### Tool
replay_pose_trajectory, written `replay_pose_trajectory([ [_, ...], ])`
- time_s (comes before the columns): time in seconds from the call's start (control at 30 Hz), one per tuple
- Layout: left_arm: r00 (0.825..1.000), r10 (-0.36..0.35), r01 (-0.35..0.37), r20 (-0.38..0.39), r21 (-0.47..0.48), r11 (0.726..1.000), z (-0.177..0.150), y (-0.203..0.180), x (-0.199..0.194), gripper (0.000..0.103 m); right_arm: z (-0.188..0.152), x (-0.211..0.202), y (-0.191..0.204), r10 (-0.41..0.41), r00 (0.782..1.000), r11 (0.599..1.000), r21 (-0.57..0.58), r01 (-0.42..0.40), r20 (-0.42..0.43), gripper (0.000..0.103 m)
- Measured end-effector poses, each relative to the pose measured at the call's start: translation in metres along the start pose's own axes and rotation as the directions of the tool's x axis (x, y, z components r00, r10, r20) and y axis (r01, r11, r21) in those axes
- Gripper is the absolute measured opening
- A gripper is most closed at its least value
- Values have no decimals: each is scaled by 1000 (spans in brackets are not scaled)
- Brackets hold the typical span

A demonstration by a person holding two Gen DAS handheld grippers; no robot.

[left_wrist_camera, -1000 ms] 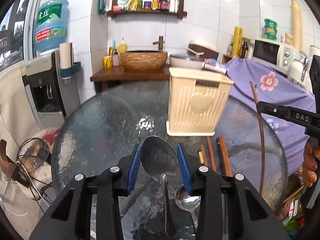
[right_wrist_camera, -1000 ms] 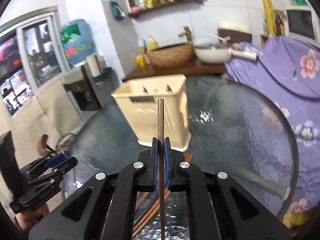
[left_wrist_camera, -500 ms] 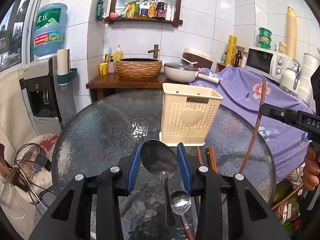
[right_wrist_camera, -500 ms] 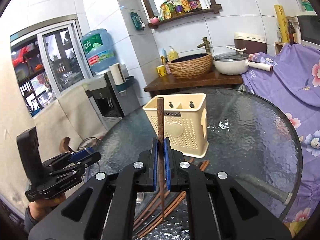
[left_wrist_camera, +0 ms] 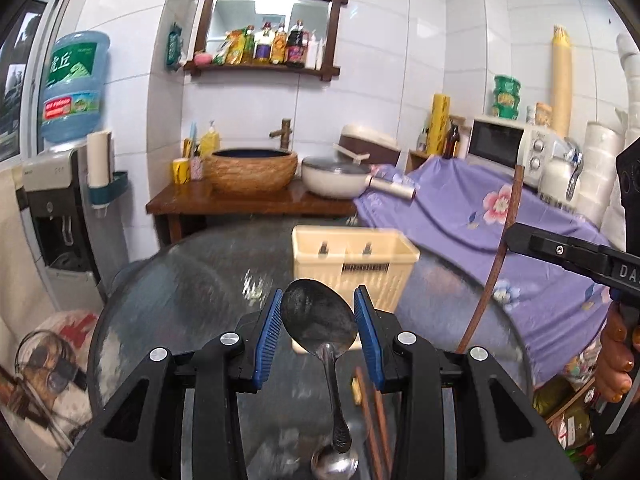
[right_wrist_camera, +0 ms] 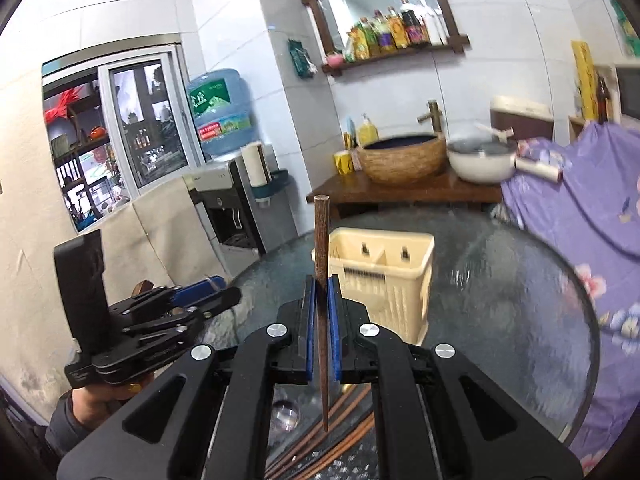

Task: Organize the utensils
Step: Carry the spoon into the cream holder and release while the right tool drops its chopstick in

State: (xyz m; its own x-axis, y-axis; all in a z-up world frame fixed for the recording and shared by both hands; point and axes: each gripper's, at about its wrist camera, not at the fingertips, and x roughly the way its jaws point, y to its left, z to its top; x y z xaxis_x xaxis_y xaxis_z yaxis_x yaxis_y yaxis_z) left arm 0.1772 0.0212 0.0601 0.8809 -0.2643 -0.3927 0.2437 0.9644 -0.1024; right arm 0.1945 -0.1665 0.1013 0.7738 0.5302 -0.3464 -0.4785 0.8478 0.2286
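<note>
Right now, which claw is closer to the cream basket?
Hard to call, perhaps the right. The right claw holds a chopstick beside the basket; the left claw grips a spoon just before it.

The right gripper (right_wrist_camera: 319, 322) pinches an upright brown chopstick (right_wrist_camera: 321, 240) before the cream utensil basket (right_wrist_camera: 386, 276).

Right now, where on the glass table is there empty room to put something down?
The glass table is bare on the wide stretch between the cream utensil holder and the purple flowered cloth, and on the holder's other side toward the water dispenser. It's crowded near the front edge, where loose chopsticks and a small spoon lie.
</note>
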Motion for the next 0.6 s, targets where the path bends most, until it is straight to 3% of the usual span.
replay_pose_trajectory([
  [0.2,991,-28,27,128,6,1000,65,-4,11,36,61,-5,-1,-4,994,1000,-22,6,108,7],
  [0.37,984,-27,31,178,-20,999,110,-4,31,36,116,4,-13,-54,982,999,3,54,182,7],
  [0.5,978,-4,9,207,-27,1000,129,-5,52,36,131,23,-26,-110,976,994,24,107,189,7],
  [0.6,979,27,-24,202,-20,1000,122,-7,73,36,124,42,-38,-144,972,990,35,140,185,7],
])
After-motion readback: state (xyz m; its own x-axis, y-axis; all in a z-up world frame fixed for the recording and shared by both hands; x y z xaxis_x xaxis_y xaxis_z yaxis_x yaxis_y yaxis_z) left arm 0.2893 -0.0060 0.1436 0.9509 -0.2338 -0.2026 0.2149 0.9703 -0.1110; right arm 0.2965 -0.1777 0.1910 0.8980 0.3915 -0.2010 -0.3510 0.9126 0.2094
